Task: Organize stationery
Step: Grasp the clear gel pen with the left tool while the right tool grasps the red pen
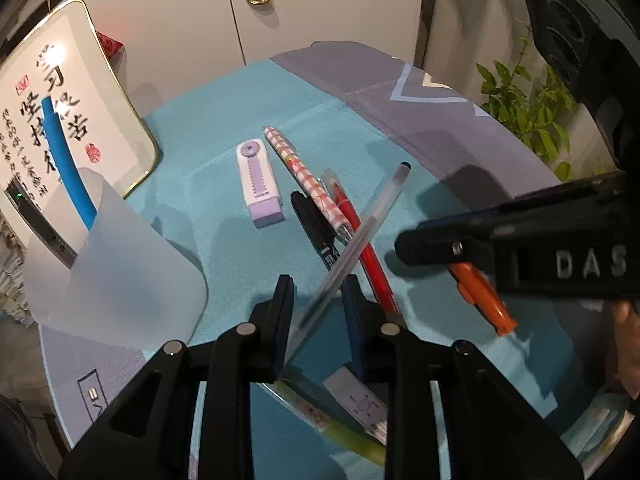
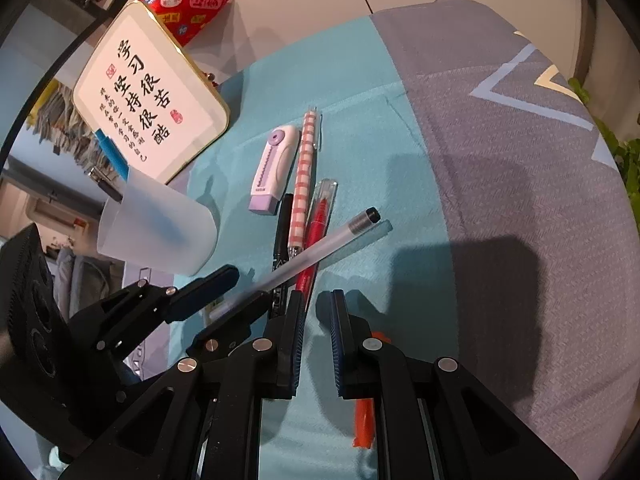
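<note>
From your left wrist camera, you are holding the left gripper (image 1: 318, 304) over the teal cloth (image 1: 224, 216), its jaws a little apart with a clear gel pen (image 1: 356, 240) passing between them; the pen looks lifted at this end and blurred, and I cannot tell whether the pads are pressing it. The frosted cup (image 1: 116, 280) is standing just to the left with a blue pen (image 1: 66, 160) already in it, so the sorting is only begun. Waiting on the cloth are the purple eraser (image 1: 260, 184), a pink checked pen (image 1: 300, 172), a black marker (image 1: 316, 232), a red pen (image 1: 368, 256) and an orange marker (image 1: 484, 296)

From your right wrist camera, the right gripper (image 2: 316, 312) is hovering with its jaws nearly together and nothing between them; the orange marker (image 2: 366, 420) is lying under it on the cloth. The clear pen (image 2: 320, 248) is frosted, with a dark metal-banded cap, slanting across the red and black ones toward the left gripper (image 2: 240, 292). The cup (image 2: 160, 232) is standing near, beside the framed calligraphy plaque (image 2: 152, 96)
</note>
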The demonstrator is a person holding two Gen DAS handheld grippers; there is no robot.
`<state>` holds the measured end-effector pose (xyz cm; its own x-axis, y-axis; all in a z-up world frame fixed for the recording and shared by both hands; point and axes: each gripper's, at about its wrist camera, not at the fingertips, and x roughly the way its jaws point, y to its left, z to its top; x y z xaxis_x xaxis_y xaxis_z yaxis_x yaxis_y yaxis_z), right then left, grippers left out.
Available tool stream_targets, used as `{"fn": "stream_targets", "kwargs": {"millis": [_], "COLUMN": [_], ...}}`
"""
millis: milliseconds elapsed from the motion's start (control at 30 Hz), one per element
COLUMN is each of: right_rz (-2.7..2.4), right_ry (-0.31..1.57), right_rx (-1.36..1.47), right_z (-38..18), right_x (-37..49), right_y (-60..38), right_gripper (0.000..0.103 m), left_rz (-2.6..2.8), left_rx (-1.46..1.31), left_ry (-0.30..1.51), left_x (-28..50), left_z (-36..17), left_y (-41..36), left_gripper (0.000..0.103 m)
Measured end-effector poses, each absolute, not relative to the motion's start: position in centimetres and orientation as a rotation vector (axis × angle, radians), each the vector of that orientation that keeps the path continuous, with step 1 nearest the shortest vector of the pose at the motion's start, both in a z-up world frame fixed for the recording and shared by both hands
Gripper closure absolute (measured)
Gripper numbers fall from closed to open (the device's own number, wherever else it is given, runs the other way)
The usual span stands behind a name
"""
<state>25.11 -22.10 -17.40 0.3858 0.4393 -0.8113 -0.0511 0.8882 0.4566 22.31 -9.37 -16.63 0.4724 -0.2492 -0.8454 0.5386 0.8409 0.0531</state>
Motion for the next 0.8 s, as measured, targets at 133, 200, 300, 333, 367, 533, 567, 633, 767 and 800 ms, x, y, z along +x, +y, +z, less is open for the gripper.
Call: {"fn": "stream_targets", "kwargs": {"millis": [133,200,300,333,367,533,567,633,767,800], "right_rz": [0.303,0.277,0.229,0.235,0.252,0.288,0.284,0.278,0.303,0.302], "right_ry": [1.134,1.14,1.144,1.134,1.11,1.08,1.093,1.141,1.189,1.19], "right_rx": [0.397,0.383,0.372,0.383,0.405,0.367,0.371,0.374,0.373,0.359], "right_z": [-17.3,-17.5,-17.9,-17.8,-17.6,-16.4,-16.6,-17.4,-18.3,-18.3], "right_x": [25.5,26.0,27.3,27.7,28.2,29.5,29.4,28.8,27.9,27.9], "right_y": [-22.3,-22.1,-21.9,-22.0,-22.0,-20.7,-20.6,-20.4,-19.7,-19.4], "right_gripper": [0.092,0.092,0.092,0.092,0.092,0.092,0.092,0.092,0.091,0.091], "left_rz": [-0.544,-0.556,-0.569,-0.569,-0.57,-0.542,-0.537,-0.528,-0.507,-0.5], "left_rx": [0.309,0.305,0.289,0.283,0.276,0.265,0.26,0.233,0.224,0.224], "left_ry": [0.993,0.998,1.017,1.024,1.028,1.082,1.074,1.088,1.09,1.089], "left_x": [22.2,22.3,22.4,22.5,22.5,22.4,22.3,22.5,22.7,22.8], "left_z": [-16.6,-16.6,-16.6,-16.6,-16.5,-17.2,-17.3,-17.4,-17.6,-17.6], "left_y": [-8.8,-8.8,-8.8,-8.7,-8.6,-7.9,-7.7,-7.5,-7.8,-7.9], "left_gripper": [0.08,0.08,0.081,0.081,0.081,0.093,0.094,0.095,0.095,0.095]}}
